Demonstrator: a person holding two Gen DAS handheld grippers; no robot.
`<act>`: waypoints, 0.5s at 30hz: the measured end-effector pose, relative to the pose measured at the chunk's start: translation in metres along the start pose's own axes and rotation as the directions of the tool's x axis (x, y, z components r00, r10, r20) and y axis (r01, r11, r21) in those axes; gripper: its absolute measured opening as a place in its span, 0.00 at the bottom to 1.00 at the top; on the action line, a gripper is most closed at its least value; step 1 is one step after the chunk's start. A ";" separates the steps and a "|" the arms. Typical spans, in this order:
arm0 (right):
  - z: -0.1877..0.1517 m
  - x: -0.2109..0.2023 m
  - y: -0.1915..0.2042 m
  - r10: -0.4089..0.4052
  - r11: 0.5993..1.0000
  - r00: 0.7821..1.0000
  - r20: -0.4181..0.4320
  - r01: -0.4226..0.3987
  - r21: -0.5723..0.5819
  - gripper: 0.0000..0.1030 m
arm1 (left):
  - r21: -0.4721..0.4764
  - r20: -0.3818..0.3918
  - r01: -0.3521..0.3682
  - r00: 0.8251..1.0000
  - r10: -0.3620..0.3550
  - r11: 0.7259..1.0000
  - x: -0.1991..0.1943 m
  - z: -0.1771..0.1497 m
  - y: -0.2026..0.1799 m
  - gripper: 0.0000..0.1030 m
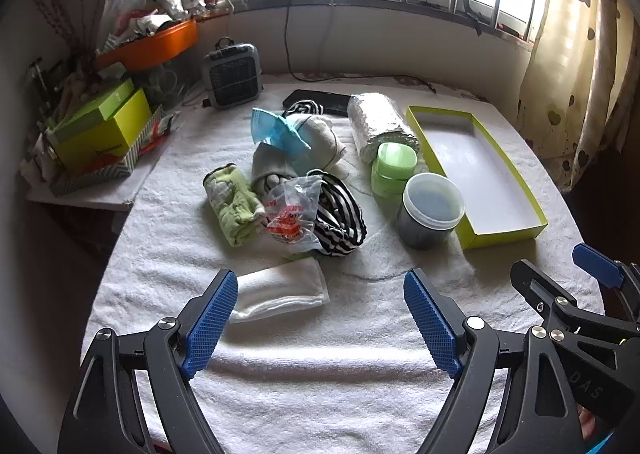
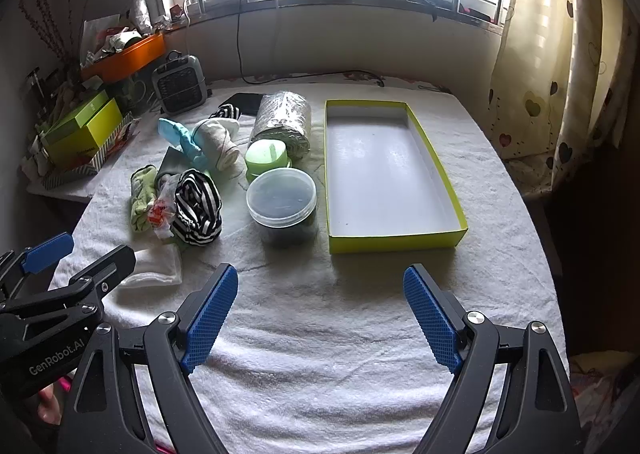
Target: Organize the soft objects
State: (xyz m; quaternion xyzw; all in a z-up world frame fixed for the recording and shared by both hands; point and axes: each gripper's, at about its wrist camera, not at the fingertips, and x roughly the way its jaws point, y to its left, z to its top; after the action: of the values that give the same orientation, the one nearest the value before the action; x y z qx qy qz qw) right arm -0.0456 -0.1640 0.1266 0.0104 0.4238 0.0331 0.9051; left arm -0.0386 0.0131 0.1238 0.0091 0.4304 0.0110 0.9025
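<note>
Jaws of both the left gripper [image 1: 320,318] and right gripper [image 2: 320,318] spread wide and empty, with the shallow yellow-green cardboard tray [image 2: 460,228] ahead of the right jaws unfilled and the folded white cloth [image 1: 280,292], striped fabric [image 1: 340,221] and green cloth [image 1: 234,205] beyond the left jaws unsorted.

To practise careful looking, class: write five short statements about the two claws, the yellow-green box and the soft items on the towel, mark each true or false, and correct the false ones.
1. The yellow-green box holds folded socks. False: nothing lies in it.
2. Both the left claw and the right claw are open and hold nothing. True.
3. The folded white cloth lies nearest the left claw. True.
4. The clear-lidded jar stands inside the box. False: it stands beside it on the towel.
5. The striped cloth touches the plastic bag. True.
</note>
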 end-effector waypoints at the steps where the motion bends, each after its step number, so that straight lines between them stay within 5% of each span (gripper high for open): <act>1: 0.000 0.000 0.000 0.000 1.000 1.000 0.001 0.000 -0.001 0.83 | 0.001 -0.001 0.000 1.000 0.000 1.000 0.000 0.000 0.000 0.83; 15: 0.000 0.000 -0.001 -0.001 1.000 1.000 0.002 0.001 -0.001 0.83 | 0.007 0.004 0.002 1.000 -0.002 1.000 0.000 0.002 -0.001 0.83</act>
State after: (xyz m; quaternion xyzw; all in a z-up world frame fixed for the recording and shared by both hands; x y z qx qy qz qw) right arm -0.0457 -0.1653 0.1268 0.0099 0.4228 0.0329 0.9056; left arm -0.0370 0.0118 0.1247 0.0118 0.4288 0.0084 0.9033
